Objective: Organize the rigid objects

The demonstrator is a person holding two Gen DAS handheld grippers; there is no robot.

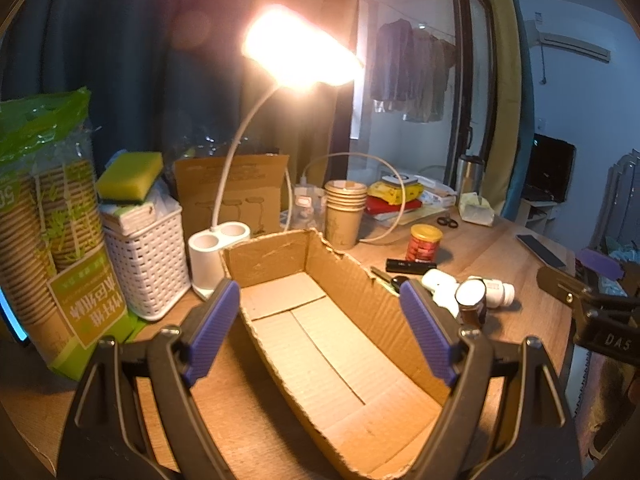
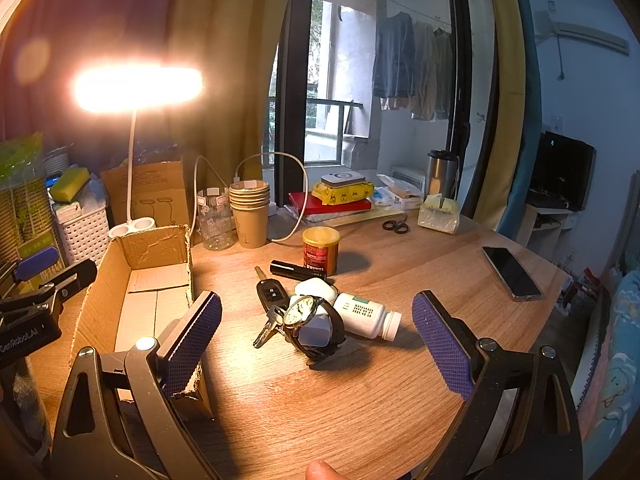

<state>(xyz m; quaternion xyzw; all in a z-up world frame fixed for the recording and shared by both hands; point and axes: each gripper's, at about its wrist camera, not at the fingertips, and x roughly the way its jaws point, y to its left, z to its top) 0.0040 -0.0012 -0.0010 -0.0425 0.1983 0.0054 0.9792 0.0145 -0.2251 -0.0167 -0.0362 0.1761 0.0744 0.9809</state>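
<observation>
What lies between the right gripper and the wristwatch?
Nothing: in the right wrist view only bare wooden table separates the open right gripper from the wristwatch.

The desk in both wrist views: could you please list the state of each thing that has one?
Cardboard box: open, empty.
Desk lamp: on.
Pill bottle: capped, on its side.
Red can: upright, lidded.
Paper cups: stacked upright.
Phone: screen dark.
Left tool: open.
Right tool: open.

Brown cardboard box (image 1: 336,344); purple ribbed fingers (image 2: 442,342); white pill bottle (image 2: 366,315); red can (image 2: 320,251).
</observation>
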